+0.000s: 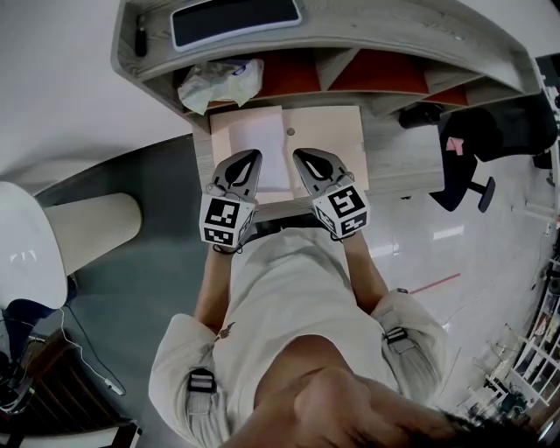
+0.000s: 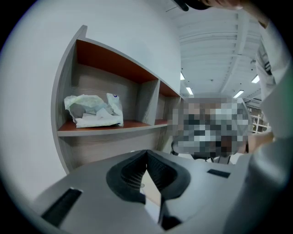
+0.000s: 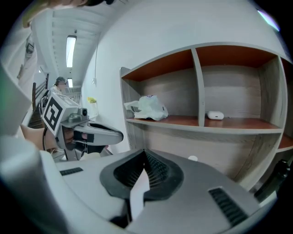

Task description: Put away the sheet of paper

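A white sheet of paper [image 1: 254,144] shows over a tan board [image 1: 332,140] on the desk [image 1: 398,162] below the shelves. My left gripper [image 1: 254,157] and my right gripper [image 1: 300,156] sit side by side at the sheet's near part. In the left gripper view the left gripper [image 2: 146,153] is shut, with a pale strip of the sheet [image 2: 153,194] pinched between its pads. The right gripper [image 3: 144,153] is likewise shut on a white strip of the sheet [image 3: 137,192]. The left gripper [image 3: 98,135] also appears at the left of the right gripper view.
A shelf unit [image 1: 385,74] with red-brown compartments rises behind the desk. A crumpled white bag [image 1: 219,80] fills its left compartment, and a small white case [image 3: 215,115] lies in another. A dark pad [image 1: 232,19] lies on top. A black office chair [image 1: 477,140] stands at the right.
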### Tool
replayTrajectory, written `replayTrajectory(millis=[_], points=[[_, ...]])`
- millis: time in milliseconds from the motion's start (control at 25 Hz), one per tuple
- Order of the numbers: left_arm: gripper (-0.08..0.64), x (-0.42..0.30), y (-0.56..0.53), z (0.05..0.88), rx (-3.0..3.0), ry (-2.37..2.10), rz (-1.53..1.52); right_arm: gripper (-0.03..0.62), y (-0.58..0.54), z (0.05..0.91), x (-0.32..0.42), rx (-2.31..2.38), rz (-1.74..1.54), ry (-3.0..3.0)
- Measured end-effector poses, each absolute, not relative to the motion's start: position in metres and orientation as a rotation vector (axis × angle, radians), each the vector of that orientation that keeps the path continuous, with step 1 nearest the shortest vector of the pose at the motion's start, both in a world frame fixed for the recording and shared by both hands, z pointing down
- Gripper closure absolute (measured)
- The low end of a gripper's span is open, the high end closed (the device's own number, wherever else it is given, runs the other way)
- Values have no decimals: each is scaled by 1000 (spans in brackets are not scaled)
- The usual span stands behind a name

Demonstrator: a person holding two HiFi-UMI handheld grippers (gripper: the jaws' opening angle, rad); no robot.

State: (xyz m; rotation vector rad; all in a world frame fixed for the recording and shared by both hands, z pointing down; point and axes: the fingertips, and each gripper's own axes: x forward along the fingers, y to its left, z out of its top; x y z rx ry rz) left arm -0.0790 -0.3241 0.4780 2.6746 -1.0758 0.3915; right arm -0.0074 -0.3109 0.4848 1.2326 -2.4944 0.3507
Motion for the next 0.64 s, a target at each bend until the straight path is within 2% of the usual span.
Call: replayTrajectory(millis=[640], points=[[540, -80, -311, 474, 2709, -1032, 367, 572, -298, 473, -14, 1282, 311, -2501]])
